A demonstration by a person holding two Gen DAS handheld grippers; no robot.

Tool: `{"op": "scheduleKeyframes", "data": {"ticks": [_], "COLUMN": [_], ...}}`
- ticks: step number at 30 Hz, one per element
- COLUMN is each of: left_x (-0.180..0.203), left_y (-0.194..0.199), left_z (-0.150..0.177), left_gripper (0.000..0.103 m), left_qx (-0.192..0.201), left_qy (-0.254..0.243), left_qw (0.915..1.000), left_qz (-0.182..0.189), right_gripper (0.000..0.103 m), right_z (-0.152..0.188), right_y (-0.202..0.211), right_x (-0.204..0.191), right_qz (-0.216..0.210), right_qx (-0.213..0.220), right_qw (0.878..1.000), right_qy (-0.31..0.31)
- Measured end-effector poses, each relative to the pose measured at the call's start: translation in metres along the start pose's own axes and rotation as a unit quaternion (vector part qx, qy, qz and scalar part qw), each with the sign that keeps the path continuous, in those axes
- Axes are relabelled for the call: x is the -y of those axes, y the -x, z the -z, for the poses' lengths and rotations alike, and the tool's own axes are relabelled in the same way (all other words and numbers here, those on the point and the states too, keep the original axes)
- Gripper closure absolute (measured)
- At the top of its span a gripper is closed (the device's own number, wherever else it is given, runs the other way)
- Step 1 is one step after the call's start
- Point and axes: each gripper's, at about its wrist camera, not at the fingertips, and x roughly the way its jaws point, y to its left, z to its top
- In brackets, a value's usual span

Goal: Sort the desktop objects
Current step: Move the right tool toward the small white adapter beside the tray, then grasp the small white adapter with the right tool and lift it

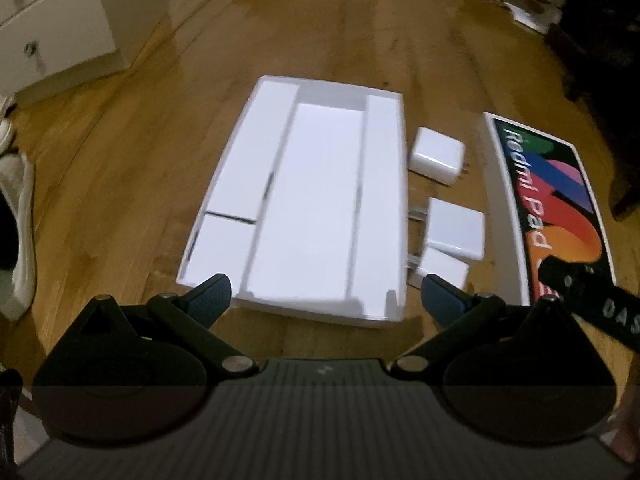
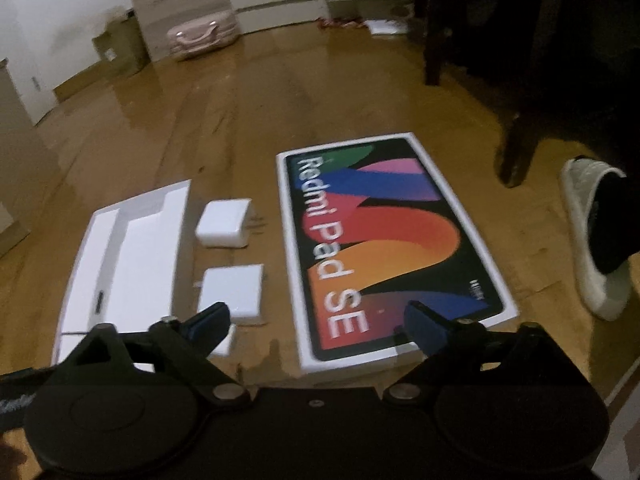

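- Chargers, three white plug blocks, lay in a loose column on the wooden floor (image 1: 120, 168) between the open white box tray (image 1: 312, 200) and the printed Redmi Pad SE lid (image 2: 384, 240): a far charger (image 2: 224, 224), a middle charger (image 2: 234, 292) and a near charger (image 1: 442, 274).
- Prongs of the far charger pointed toward the lid; those of the middle and near chargers pointed toward the tray.
- Tray and lid both ran lengthwise away from the cameras, the chargers' column parallel to them and well clear of the lid.
- Left gripper (image 1: 324, 298) hovered with its jaws spread wide and nothing between them, over the tray's near edge; the near charger sat just beside its right fingertip.
- Right gripper (image 2: 316, 320) hung equally wide and empty over the lid's near end, with the middle charger close behind its left fingertip.
- Judging by this, either claw could reach the column; the left seemed slightly nearer the near charger, the right nearer the middle one, each needing a sideways shift inward.
- Near charger was largely hidden behind the right gripper's finger in the right wrist view, and motion blur softened all edges.
- Tray's compartments looked empty, though glare washed out their depth.
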Motion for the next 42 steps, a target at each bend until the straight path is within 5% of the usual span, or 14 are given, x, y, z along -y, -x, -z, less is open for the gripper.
{"op": "scheduleKeyframes", "data": {"ticks": [3, 8, 13, 18, 32, 42], "left_x": [-0.01, -0.017, -0.015, -0.01, -0.019, -0.017], "left_y": [-0.002, -0.006, -0.013, -0.021, -0.046, -0.051], "left_z": [-0.004, -0.018, -0.02, -0.029, -0.033, -0.037], "left_gripper": [0.0, 0.0, 0.0, 0.002, 0.002, 0.002], "left_qx": [-0.005, -0.002, -0.003, -0.01, -0.027, -0.027], "left_qy": [0.025, 0.039, 0.029, 0.014, 0.037, 0.052], "left_qw": [0.9996, 0.9962, 0.9982, 0.9979, 0.9976, 0.9958], "left_qz": [0.013, 0.077, 0.054, 0.063, 0.052, 0.071], "right_gripper": [0.021, 0.063, 0.062, 0.062, 0.046, 0.047], "right_z": [0.003, 0.009, 0.017, 0.015, 0.013, 0.013], "right_y": [-0.001, -0.01, -0.029, -0.053, -0.076, -0.084], "right_x": [-0.011, -0.023, -0.031, -0.03, -0.046, -0.059], "right_qz": [-0.032, -0.076, -0.104, -0.124, -0.108, -0.086], "right_qx": [0.004, -0.015, -0.049, -0.088, -0.092, -0.08], "right_qw": [0.999, 0.996, 0.991, 0.988, 0.99, 0.992], "right_qy": [0.026, 0.053, 0.073, 0.013, 0.013, 0.045]}}
